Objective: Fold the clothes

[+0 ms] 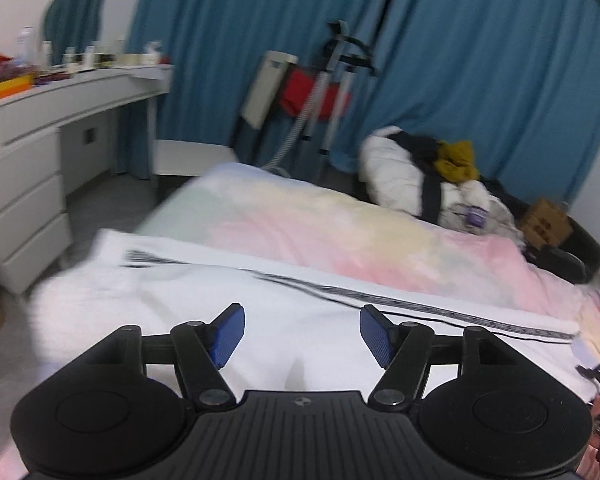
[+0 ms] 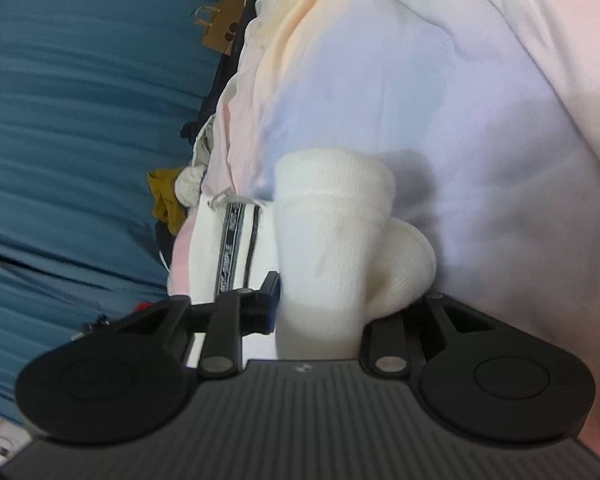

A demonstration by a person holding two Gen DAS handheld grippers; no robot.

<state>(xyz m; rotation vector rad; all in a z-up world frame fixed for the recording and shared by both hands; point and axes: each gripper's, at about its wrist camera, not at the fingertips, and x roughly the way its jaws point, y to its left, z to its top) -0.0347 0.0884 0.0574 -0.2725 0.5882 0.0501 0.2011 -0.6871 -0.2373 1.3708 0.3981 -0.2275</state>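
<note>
A: Left gripper (image 1: 302, 334) — blue pads spread wide, nothing between them. It hovers over the white garment (image 1: 228, 320), which lies on the pastel bedspread (image 1: 340, 232). The black printed stripe (image 1: 420, 308) runs from 10 o'clock to 3 o'clock ahead of the pads.

B: Right gripper (image 2: 320, 304)?

A: Clamped on a bunched white cuff (image 2: 332, 240), ribbed knit, filling the gap between the fingers. Only the left blue pad shows; the right one is hidden behind the cloth. That view is rolled sideways, so the bedspread (image 2: 420, 100) reads as a wall at 12 to 3 o'clock. The striped part of the garment (image 2: 232, 248) sits at 10 o'clock of the cuff.

B: Why held that way?

A: Judgement only — one end is lifted so a section can be laid over the body, and the free gripper is placed to pin or take the cloth. Whether this is an early or a late fold, I cannot tell.

B: Edges, room?

A: In the left view the garment's left end sags near the bed edge at 9 o'clock, with the white drawers (image 1: 24, 208) beyond. Bare bedspread from 12 to 2 o'clock gives space. A clothes pile (image 1: 428, 176) crowds the far corner at 1 o'clock, against the blue curtain (image 1: 480, 60).
</note>
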